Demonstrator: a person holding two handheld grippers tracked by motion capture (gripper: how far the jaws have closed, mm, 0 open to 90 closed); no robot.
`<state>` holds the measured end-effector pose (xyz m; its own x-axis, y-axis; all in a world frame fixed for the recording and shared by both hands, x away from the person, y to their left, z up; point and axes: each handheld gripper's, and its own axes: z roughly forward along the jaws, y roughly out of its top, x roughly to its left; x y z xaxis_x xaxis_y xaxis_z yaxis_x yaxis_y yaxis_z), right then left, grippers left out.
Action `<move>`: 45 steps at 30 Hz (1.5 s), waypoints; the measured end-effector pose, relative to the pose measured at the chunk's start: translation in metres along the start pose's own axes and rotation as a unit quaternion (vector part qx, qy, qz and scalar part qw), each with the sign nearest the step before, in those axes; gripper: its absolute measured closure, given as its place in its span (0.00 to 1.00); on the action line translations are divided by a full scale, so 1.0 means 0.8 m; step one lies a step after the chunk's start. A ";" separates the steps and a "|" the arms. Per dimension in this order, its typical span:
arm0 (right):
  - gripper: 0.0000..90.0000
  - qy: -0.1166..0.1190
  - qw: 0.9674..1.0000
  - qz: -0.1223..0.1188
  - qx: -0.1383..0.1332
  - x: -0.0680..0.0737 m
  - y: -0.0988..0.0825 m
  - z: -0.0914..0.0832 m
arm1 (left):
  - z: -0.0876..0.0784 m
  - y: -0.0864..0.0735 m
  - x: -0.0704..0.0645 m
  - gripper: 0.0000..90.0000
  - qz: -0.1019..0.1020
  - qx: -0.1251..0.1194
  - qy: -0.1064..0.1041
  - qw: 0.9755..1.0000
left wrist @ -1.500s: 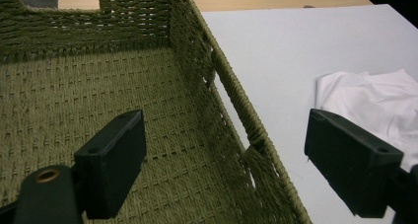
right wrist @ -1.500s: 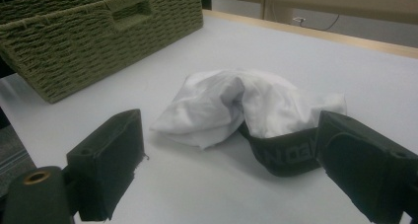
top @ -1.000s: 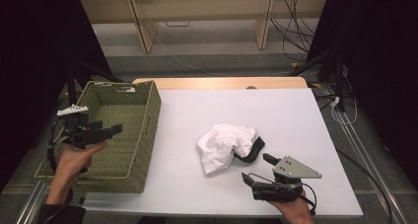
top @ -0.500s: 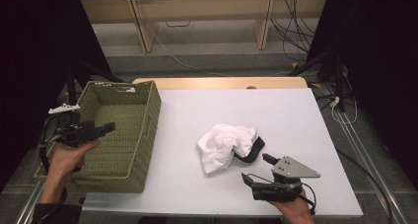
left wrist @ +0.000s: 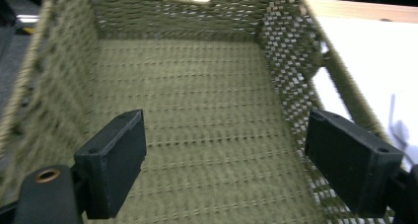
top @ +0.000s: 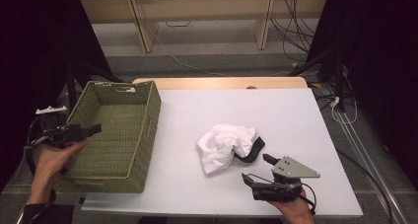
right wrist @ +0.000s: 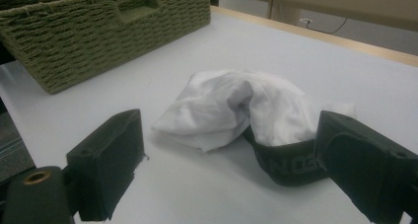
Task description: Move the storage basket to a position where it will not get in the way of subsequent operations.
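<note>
**Left gripper draws back over the basket's near-left edge**

Against the earlier high view, we see our left gripper (top: 93,129) has slid toward the left and nearer to us, from above the basket's (top: 148,130) inside to its left rim; the right gripper (top: 246,177) and the garment have not shifted.

The basket, green and woven, stands at the table's (top: 296,115) left edge with its long axis running away from us. In the left gripper view the left gripper's (left wrist: 224,165) jaws stand wide apart with nothing between them, looking down into the bare basket floor.

The white garment (top: 224,145) lies crumpled at mid-table, right of the basket and well apart from it, its dark waistband (top: 251,152) turned toward the right gripper. In the right gripper view the right gripper's (right wrist: 229,169) jaws gape wide just short of the garment (right wrist: 241,108), gripping nothing; whether one touches the waistband (right wrist: 291,160) we cannot tell.
</note>
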<state>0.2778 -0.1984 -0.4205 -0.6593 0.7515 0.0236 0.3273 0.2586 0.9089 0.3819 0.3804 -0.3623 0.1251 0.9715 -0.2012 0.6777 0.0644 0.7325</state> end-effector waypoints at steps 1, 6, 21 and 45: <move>0.14 0.000 1.000 -0.001 0.000 0.000 0.000 0.000 | 0.000 0.000 0.000 0.18 0.000 0.000 0.000 1.000; 0.14 -0.001 1.000 0.000 0.002 -0.001 0.000 -0.001 | -0.001 -0.002 0.011 0.18 -0.002 0.014 0.016 1.000; 0.14 0.000 1.000 -0.001 0.002 -0.002 0.000 0.001 | -0.008 -0.009 0.040 0.25 -0.022 0.019 0.070 0.997; 0.14 0.004 1.000 -0.001 0.007 0.002 0.001 0.003 | -0.015 -0.018 0.080 0.44 -0.049 0.052 0.129 0.989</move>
<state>0.2787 -0.1951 -0.4207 -0.6653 0.7462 0.0250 0.3346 0.2681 0.9034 0.3713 0.4443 -0.3779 -0.1249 0.9886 -0.0845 0.7505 0.1498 0.6437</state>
